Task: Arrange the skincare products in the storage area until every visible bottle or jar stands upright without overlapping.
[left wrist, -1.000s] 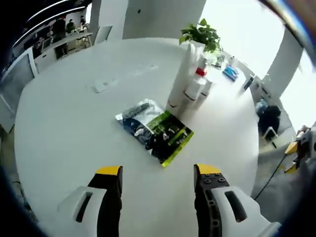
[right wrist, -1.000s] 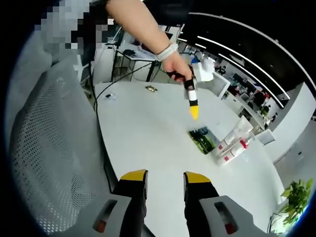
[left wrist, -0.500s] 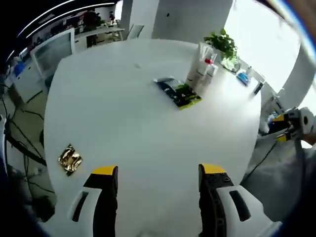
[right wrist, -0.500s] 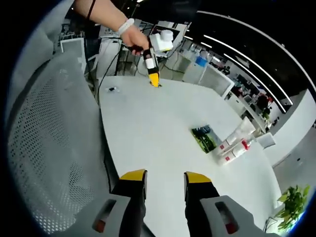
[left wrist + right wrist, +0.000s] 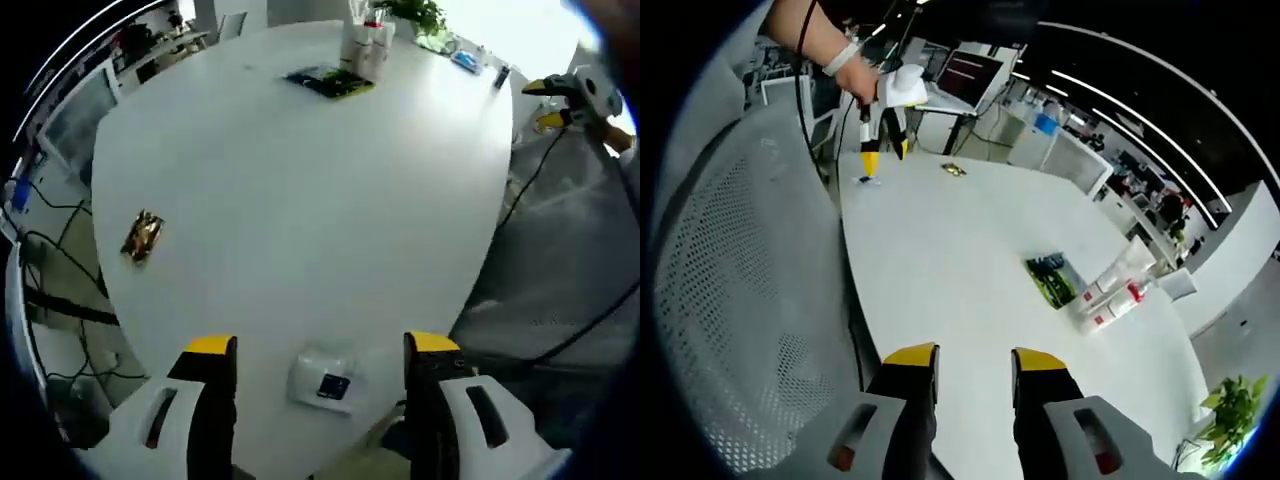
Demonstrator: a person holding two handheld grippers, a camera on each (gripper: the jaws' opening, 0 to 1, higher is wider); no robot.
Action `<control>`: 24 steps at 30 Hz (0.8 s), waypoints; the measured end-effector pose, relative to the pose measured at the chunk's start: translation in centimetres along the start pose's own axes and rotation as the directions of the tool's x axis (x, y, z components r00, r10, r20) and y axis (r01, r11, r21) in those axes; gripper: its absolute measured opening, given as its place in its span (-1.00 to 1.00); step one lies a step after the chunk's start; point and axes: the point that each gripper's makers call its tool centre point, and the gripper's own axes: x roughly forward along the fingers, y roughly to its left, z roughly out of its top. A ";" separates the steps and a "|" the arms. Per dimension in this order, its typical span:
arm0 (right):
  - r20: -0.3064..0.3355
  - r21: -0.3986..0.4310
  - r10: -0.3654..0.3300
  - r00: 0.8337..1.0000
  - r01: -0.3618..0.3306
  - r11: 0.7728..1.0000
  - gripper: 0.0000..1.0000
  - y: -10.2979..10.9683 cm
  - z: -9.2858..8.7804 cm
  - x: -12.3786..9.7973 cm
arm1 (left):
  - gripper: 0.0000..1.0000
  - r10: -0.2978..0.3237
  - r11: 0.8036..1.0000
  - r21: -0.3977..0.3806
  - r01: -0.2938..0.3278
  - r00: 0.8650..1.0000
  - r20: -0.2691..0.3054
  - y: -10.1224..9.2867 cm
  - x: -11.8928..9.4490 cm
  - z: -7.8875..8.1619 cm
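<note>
nearest in the left gripper view, the left gripper hangs above the near edge of the round white table, its yellow-tipped jaws spread wide with nothing between them. just below the gap lies a small white packet with a blue mark, close to the table's rim. farther out, toward the left rim, a crumpled gold wrapper lies alone on the bare top. well beyond that, at the far side of the table, a dark green-and-black sachet lies flat, and just behind it stands the cluster of white skincare tubes, one with a red cap; whether each is truly upright cannot be told at this size. a potted plant sits behind them. at the right edge of this view the right gripper shows off the table, over a grey chair.

in the right gripper view, the right gripper's jaws rise from the bottom with a narrow gap, parted and holding nothing, above the table's near edge beside a grey mesh chair back. the sachet and tubes lie well ahead and to the right; here two tubes lean and one lies low beside them. far off at the upper left, a hand holds the left gripper over the table's far rim.
</note>
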 end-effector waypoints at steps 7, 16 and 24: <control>0.007 0.002 0.008 1.000 -0.008 1.000 -0.53 0.2 0.2 -0.1 | -0.01 -0.014 0.992 0.125 0.029 0.992 -0.123 -0.2 0.9 -2.1; 0.006 0.000 0.002 1.000 -0.002 1.000 -0.53 0.1 0.1 -0.1 | -0.09 0.002 0.959 0.278 0.051 0.982 -0.187 -0.8 2.4 -3.3; 0.007 0.003 0.005 1.000 -0.005 1.000 -0.55 0.2 0.1 -0.1 | -0.21 -0.035 0.958 0.273 0.085 0.983 -0.182 -0.9 2.3 -3.5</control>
